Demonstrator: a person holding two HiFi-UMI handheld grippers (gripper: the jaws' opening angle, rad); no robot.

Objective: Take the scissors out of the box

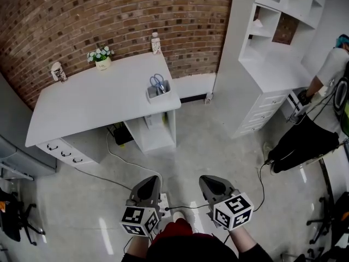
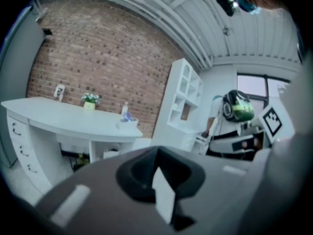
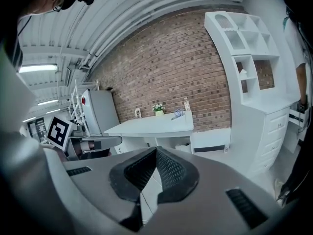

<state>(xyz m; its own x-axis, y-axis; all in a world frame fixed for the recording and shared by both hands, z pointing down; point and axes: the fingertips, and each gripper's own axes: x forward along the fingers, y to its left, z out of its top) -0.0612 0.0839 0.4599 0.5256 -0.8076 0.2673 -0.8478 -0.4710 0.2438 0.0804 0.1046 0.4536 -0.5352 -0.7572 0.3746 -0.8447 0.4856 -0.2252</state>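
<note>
Blue-handled scissors stand upright in a small white box near the right front corner of a white desk. Both grippers hang over the floor, well short of the desk, and point toward it. My left gripper is shut with nothing in it, and so is my right gripper. In the left gripper view the left gripper has its jaws together, with the box far ahead. From the right gripper, jaws also together, the scissors are a small distant shape on the desk edge.
On the desk's far side stand a flower pot, a bottle and a small figure. A tall white shelf unit rises at the right, with a person beside it. Cables and a power strip lie on the floor.
</note>
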